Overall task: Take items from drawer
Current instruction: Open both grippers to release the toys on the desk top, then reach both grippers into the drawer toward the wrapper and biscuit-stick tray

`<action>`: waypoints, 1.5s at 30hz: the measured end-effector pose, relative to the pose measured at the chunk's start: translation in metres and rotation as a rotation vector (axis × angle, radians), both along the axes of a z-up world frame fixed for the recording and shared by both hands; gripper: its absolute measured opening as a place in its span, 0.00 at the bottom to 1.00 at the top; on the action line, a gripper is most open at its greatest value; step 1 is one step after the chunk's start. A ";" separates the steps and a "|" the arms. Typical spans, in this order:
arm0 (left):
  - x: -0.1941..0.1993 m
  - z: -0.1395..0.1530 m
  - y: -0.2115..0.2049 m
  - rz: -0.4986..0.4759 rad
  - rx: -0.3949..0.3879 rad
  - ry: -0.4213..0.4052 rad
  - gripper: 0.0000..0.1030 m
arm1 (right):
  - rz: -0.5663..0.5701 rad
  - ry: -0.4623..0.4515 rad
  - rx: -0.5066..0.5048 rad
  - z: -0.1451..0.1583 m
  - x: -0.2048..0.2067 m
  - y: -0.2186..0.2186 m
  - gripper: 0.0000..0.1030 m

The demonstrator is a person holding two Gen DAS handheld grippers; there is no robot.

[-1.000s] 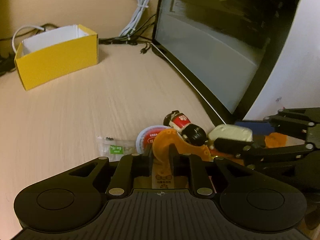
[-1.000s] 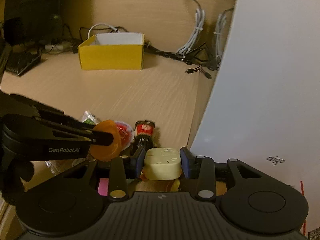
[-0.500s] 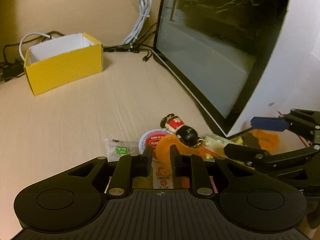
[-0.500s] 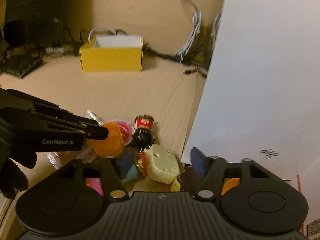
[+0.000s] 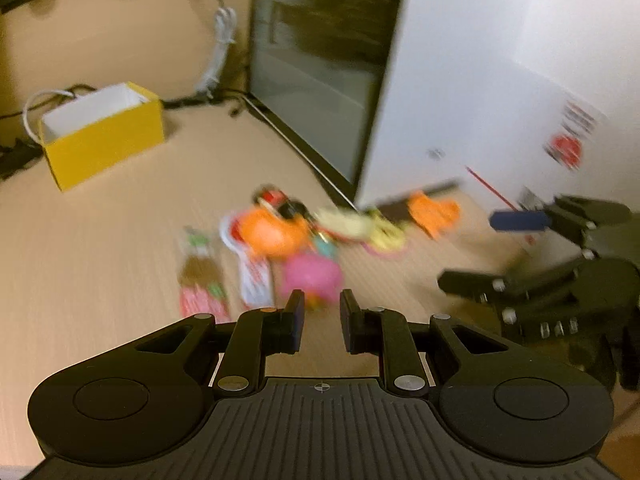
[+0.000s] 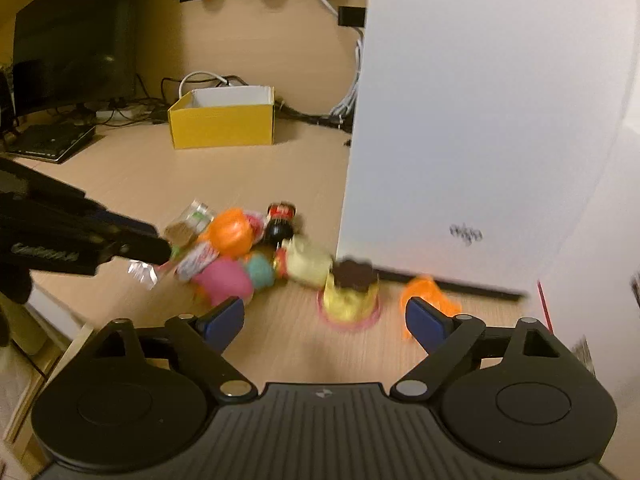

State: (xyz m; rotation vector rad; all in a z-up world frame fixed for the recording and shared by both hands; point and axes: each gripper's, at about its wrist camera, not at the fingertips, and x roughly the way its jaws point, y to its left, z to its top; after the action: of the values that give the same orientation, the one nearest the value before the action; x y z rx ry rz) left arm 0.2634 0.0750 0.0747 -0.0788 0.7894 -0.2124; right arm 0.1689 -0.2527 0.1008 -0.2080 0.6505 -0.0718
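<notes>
A pile of small items lies on the wooden desk: an orange toy (image 5: 272,232) (image 6: 232,232), a pink item (image 5: 312,276) (image 6: 224,280), a cream block (image 5: 344,220) (image 6: 308,264) and a small dark bottle with a red label (image 5: 276,200) (image 6: 282,220). Beside them are a yellow cup with a dark top (image 6: 352,292) and an orange piece (image 6: 428,292). My left gripper (image 5: 320,316) hangs just short of the pile, with a narrow gap and nothing between its pads. My right gripper (image 6: 324,320) is opening wide, and it holds nothing. The view is motion-blurred.
A yellow open box (image 5: 104,132) (image 6: 224,120) stands further back on the desk. A tall white case (image 6: 480,120) with a dark glass side (image 5: 320,60) walls off the right. Cables (image 5: 220,48) trail behind. Snack packets (image 5: 200,280) lie left of the pile. A dark monitor (image 6: 72,40) is at far left.
Both grippers have pulled back and up from the pile. The left let go of the orange toy. The right let go of the cream block and spread wide.
</notes>
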 end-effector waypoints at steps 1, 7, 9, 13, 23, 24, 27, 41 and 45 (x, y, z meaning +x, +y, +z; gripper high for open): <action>-0.007 -0.002 -0.003 -0.016 0.000 0.015 0.20 | -0.008 0.003 0.012 -0.001 -0.007 -0.002 0.88; -0.030 -0.027 -0.023 -0.099 0.011 0.122 0.20 | -0.044 0.099 0.062 -0.014 -0.038 -0.015 0.89; -0.034 -0.040 -0.027 -0.118 0.010 0.170 0.20 | -0.054 0.137 0.064 -0.021 -0.045 -0.019 0.89; -0.041 -0.064 -0.029 -0.142 0.026 0.259 0.20 | -0.089 0.219 0.077 -0.037 -0.054 -0.027 0.89; -0.030 -0.103 -0.030 -0.163 0.105 0.449 0.20 | -0.134 0.384 0.138 -0.065 -0.053 -0.052 0.89; -0.029 -0.104 -0.032 -0.172 0.113 0.453 0.20 | -0.136 0.393 0.141 -0.068 -0.052 -0.053 0.89; -0.025 -0.108 -0.037 -0.197 0.118 0.465 0.20 | -0.138 0.407 0.130 -0.071 -0.052 -0.055 0.89; -0.016 -0.142 -0.046 -0.327 0.219 0.631 0.20 | -0.228 0.407 0.217 -0.055 -0.040 -0.084 0.89; -0.014 -0.157 -0.049 -0.339 0.224 0.665 0.19 | -0.231 0.408 0.229 -0.043 -0.031 -0.088 0.89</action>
State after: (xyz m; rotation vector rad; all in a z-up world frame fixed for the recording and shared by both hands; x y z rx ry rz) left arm 0.2497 0.0257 -0.0827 0.2099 1.4861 -0.4269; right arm 0.1384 -0.3407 0.0582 0.0787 1.0804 -0.1789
